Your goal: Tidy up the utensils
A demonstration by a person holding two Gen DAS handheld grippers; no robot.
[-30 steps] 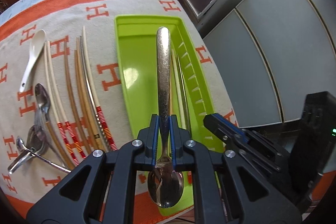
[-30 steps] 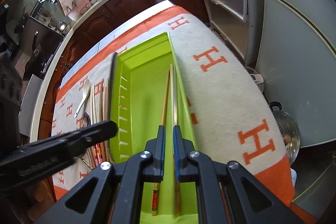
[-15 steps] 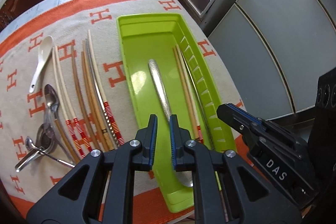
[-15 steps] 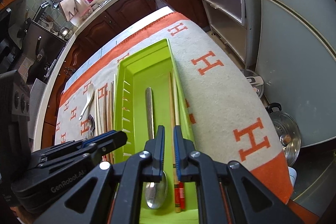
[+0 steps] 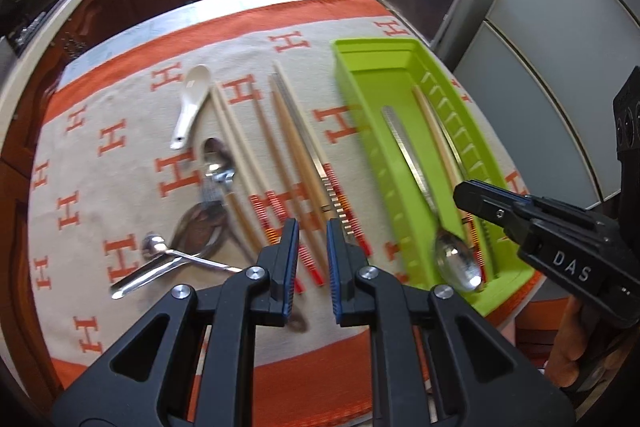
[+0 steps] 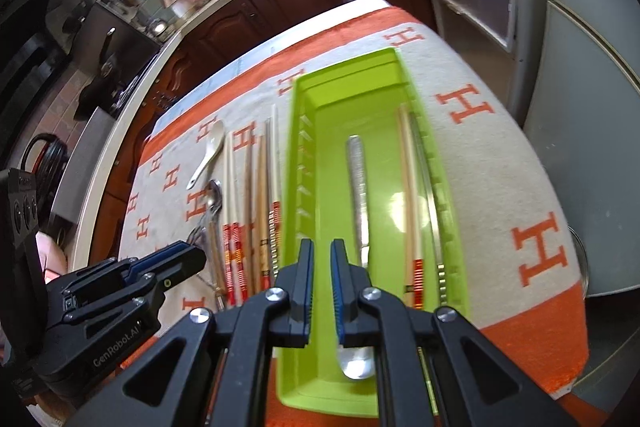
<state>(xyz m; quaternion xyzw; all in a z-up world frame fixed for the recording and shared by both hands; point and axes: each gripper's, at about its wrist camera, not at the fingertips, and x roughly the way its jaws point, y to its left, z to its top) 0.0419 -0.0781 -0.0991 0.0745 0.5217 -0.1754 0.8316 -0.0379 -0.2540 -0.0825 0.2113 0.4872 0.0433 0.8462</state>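
My left tool (image 5: 311,259) is released, empty, above the loose chopsticks (image 5: 298,163) on the desk cloth (image 5: 120,131). My right tool (image 6: 321,289) is also parted and empty, over the green tray (image 6: 308,95). The metal spoon (image 5: 432,203) lies inside the tray, bowl toward 6 o'clock, chopsticks at its 3 o'clock.

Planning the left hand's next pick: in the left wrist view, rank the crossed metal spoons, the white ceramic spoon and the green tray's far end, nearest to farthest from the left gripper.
1. Crossed metal spoons, just left of the left gripper.
2. White ceramic spoon, farther up the cloth, left.
3. Green tray's far end, upper right.
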